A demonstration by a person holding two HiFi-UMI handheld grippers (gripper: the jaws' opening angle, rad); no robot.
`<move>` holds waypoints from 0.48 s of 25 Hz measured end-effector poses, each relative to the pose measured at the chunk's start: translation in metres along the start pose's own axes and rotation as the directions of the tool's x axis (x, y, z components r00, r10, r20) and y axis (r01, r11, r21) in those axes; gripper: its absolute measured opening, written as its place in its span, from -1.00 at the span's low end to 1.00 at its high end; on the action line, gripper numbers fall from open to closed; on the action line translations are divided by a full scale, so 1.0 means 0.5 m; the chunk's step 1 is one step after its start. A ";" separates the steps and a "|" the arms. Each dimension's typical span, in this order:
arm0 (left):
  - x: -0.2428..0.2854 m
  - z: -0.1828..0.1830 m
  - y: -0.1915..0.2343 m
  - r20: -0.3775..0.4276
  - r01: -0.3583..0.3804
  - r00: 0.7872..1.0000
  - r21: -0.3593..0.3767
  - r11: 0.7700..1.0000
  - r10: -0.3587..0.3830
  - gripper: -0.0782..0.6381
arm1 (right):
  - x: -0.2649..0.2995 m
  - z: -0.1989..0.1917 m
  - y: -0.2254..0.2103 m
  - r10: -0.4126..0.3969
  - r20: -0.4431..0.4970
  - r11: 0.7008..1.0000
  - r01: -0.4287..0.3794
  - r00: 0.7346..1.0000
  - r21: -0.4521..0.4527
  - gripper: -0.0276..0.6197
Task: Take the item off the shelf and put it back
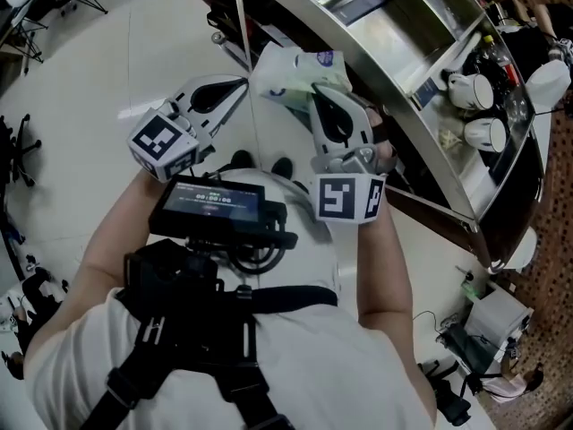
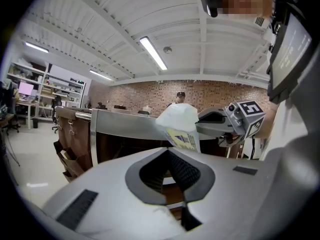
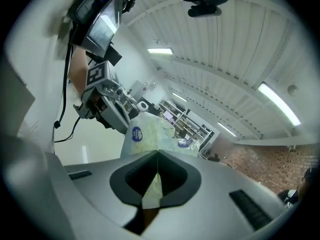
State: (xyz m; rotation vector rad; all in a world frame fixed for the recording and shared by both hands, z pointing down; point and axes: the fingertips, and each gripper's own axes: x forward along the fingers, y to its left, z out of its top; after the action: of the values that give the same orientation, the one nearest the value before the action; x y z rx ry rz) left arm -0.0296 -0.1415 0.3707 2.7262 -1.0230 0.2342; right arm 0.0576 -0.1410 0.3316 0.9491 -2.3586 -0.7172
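1. Right gripper view showed the right gripper clamped on the edge of the packet, which was held in the air just beside the shelf.
2. Left gripper had its jaws together with nothing between them, near the packet.
3. A firm clamp was advisable. The thin edge hold would likely let the packet swing, so a level approach to the shelf was called for.

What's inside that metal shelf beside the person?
Two white mugs sit in the shelf. Its lower levels are covered by the upper ledges, and the bag hides a bit more.
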 end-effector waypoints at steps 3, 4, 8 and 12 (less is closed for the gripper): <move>0.006 0.007 -0.002 0.012 0.004 1.000 -0.006 1.000 -0.004 -0.78 | -0.004 -0.005 -0.004 -0.004 0.015 0.998 0.003 1.000 0.068 -0.89; 0.008 0.009 -0.003 0.015 0.006 1.000 -0.008 1.000 -0.006 -0.78 | -0.006 -0.005 -0.005 -0.004 0.025 0.996 0.002 1.000 0.094 -0.89; 0.009 0.013 -0.004 0.016 0.011 1.000 -0.008 1.000 -0.010 -0.78 | -0.006 -0.004 -0.005 0.000 0.039 0.985 -0.007 0.999 0.173 -0.89; 0.012 0.017 -0.007 0.017 0.021 1.000 0.006 1.000 -0.021 -0.78 | -0.008 -0.003 -0.004 0.002 0.033 0.983 -0.008 0.999 0.185 -0.89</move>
State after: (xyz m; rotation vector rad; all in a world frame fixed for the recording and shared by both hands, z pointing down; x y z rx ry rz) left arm -0.0220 -0.1449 0.3632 2.7471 -0.9986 0.2109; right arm 0.0622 -0.1398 0.3304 1.0143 -2.4887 -0.5213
